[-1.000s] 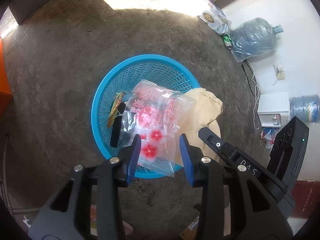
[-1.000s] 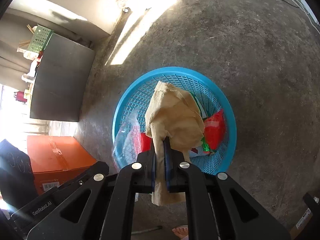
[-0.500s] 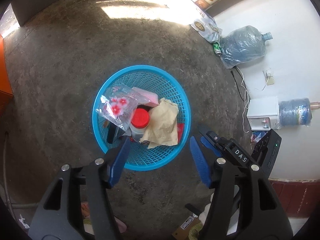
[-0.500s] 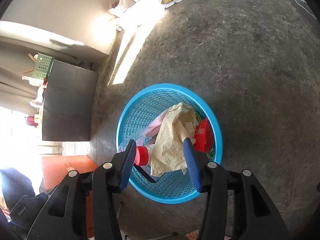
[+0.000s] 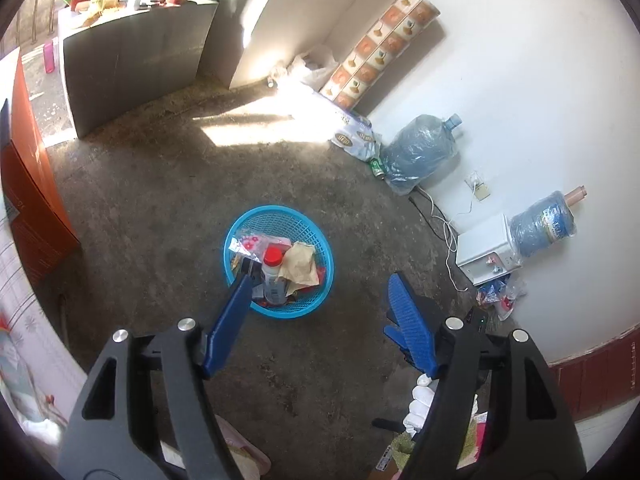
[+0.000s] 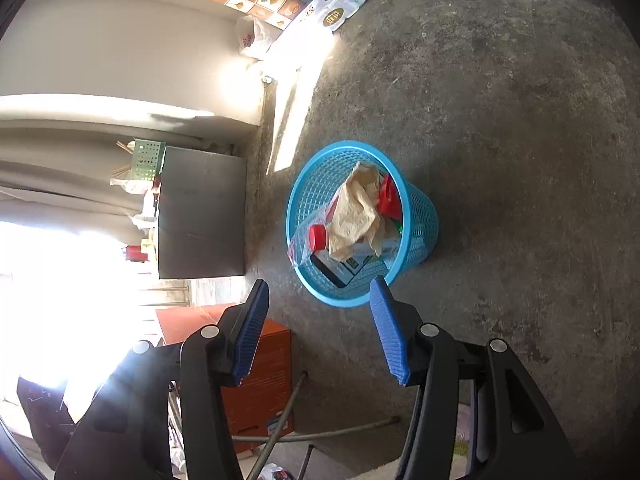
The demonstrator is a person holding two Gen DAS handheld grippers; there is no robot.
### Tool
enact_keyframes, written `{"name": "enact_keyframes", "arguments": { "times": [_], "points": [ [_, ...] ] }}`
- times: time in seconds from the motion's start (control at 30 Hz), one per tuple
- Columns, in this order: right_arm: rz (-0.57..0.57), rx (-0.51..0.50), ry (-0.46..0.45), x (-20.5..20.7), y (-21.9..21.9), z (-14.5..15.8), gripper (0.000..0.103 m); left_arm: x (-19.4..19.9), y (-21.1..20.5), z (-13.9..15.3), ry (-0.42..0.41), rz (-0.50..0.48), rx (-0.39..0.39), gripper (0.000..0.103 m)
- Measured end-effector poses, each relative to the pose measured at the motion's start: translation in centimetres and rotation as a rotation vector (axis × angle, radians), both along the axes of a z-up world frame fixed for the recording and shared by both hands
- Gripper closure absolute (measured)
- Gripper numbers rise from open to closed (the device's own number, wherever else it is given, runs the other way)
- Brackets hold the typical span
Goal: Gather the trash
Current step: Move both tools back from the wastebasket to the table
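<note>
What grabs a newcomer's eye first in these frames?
The bright blue basket standing mid-floor on bare concrete, stuffed with a crumpled brown paper bag and a red-capped bottle. Then both grippers, left and right, open and empty in the foreground.

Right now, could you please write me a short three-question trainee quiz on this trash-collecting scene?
1. True or false: the crumpled brown paper bag lies inside the round blue mesh plastic basket.
2. What colour is the cap of the plastic bottle in the basket?
3. Which gripper holds trash: (a) left gripper, (b) right gripper, (c) neither?

Key: 1 true; 2 red; 3 c, both stand open and empty.
</note>
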State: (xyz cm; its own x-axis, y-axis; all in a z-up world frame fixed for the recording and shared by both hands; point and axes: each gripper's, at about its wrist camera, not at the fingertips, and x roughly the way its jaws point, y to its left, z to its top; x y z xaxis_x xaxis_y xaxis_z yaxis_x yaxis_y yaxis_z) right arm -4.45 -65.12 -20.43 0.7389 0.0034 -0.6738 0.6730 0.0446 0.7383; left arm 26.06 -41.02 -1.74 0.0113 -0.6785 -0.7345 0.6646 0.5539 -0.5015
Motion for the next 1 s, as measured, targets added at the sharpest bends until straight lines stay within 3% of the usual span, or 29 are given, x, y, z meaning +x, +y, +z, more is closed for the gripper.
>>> {"name": "enact_keyframes", "arguments": {
  "times": [0.1, 0.23, 0.43, 0.57, 0.7, 0.87, 1.0],
  "points": [
    [0.042, 0.024, -0.002, -3.0, 2.8, 0.8, 0.050, -3.1, 6.1, 2.5, -0.034, 0.034, -0.044, 0.028],
    [0.090, 0.028, 0.023, -5.7, 5.5, 2.4, 0.050, -7.4, 13.8, 3.3, -0.071, 0.069, -0.058, 0.026],
    [0.185, -0.059, -0.006, -5.3, 8.7, 7.2, 0.050, -11.8, 26.3, 2.5, -0.172, 0.296, 0.008, 0.026],
    [0.363, -0.190, -0.029, -0.4, 12.8, 11.8, 0.049, -12.6, 34.4, 1.6, -0.201, 0.504, 0.025, 0.026],
    [0.623, -0.338, -0.070, 6.6, 19.6, 15.9, 0.048, -12.6, 40.7, -0.3, -0.133, 0.670, 0.013, 0.026],
    [0.971, -0.517, -0.098, 15.3, 30.2, 19.2, 0.042, -12.3, 44.6, -1.9, -0.100, 0.738, -0.001, 0.026],
    [1.160, -0.637, -0.082, 20.7, 37.6, 20.1, 0.037, -11.8, 45.8, -2.9, -0.092, 0.761, -0.008, 0.026]
  ]
}}
